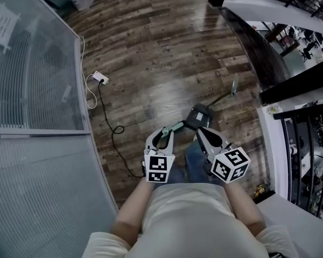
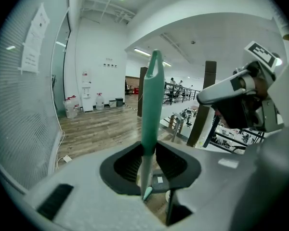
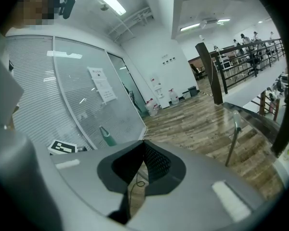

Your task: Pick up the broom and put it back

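Just right of the glass partition (image 1: 37, 90), your left gripper (image 1: 169, 129) pinches the green broom handle (image 2: 151, 105) near its end. Beside it, farther from the partition, your right gripper (image 3: 143, 146) is pressed together on nothing.

Office-building mezzanine: frosted glass partition (image 1: 37, 90), wood-plank floor (image 1: 161, 47), black railing (image 3: 241, 57), water dispenser (image 2: 86, 97), posted notice (image 2: 33, 42).
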The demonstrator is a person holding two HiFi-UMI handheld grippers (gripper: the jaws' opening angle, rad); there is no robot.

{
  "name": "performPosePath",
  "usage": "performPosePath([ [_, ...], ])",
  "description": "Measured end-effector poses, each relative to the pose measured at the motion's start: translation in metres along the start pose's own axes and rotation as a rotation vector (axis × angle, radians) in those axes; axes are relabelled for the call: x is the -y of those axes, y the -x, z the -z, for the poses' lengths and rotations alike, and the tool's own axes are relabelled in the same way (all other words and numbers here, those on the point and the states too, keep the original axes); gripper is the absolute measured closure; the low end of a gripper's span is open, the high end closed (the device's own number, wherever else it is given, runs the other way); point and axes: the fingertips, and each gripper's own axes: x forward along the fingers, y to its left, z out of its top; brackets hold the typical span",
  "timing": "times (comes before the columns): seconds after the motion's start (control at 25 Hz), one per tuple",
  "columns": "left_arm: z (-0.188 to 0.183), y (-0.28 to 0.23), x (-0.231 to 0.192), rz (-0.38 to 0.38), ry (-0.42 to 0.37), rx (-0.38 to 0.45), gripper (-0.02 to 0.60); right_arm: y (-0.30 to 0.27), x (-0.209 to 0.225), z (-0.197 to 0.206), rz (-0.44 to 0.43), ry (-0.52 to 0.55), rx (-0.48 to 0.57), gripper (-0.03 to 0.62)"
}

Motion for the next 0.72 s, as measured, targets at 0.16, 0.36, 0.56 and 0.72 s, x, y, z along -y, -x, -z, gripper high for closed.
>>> performPosePath([
  [0.16,-0.006,0.029,-0.002,-0.011,0.011,0.021,0.483,0.002,-0.025,0.001,-0.03,0.025,-0.005,0.588],
  [0.36,-0.009,0.059,-0.005,-0.018,0.014,0.034,0.483,0.005,-0.051,0.005,-0.063,0.049,-0.012,0.588],
  [0.56,-0.009,0.088,-0.014,-0.038,0.038,0.054,0.483,0.006,-0.076,0.014,-0.099,0.08,-0.028,0.588],
  [0.72,-0.012,0.113,-0.025,-0.069,0.067,0.076,0.483,0.005,-0.096,0.016,-0.131,0.1,-0.04,0.588],
])
